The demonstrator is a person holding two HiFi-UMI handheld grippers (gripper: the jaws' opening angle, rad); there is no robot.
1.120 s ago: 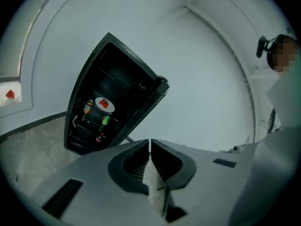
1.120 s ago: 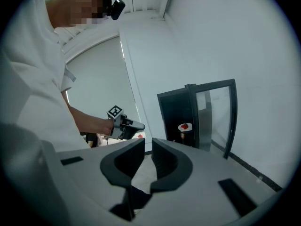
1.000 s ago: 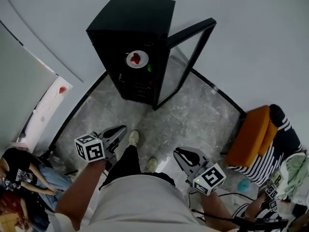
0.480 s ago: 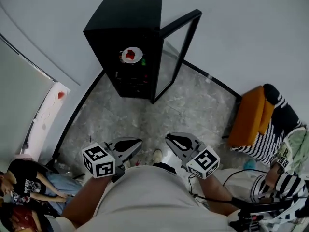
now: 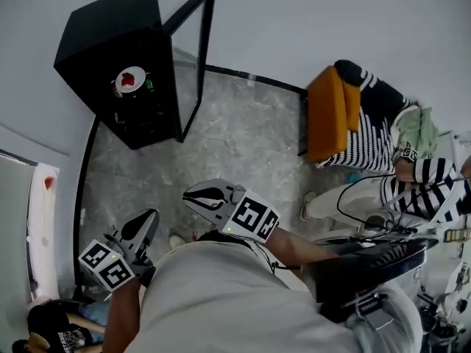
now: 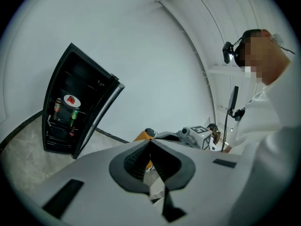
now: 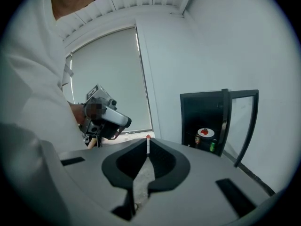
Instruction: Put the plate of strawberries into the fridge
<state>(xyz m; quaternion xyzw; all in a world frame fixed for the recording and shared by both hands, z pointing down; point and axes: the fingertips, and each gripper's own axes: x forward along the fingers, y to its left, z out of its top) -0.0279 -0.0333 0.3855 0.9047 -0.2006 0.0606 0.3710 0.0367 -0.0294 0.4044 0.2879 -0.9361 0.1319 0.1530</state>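
The plate of strawberries (image 5: 131,79) is already sitting on a shelf inside the fridge (image 5: 110,20); its door (image 5: 199,43) is hanging open, probably all that's left. Your left hand-held gripper (image 5: 149,218) is staying empty, jaws together; your right hand-held gripper (image 5: 193,195) is closing on nothing.

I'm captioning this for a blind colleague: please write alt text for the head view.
Seen from above, a black fridge stands with its glass door open and a plate of strawberries on a shelf inside. Back from it, the person holds the left gripper shut and empty, the right gripper closing on nothing.
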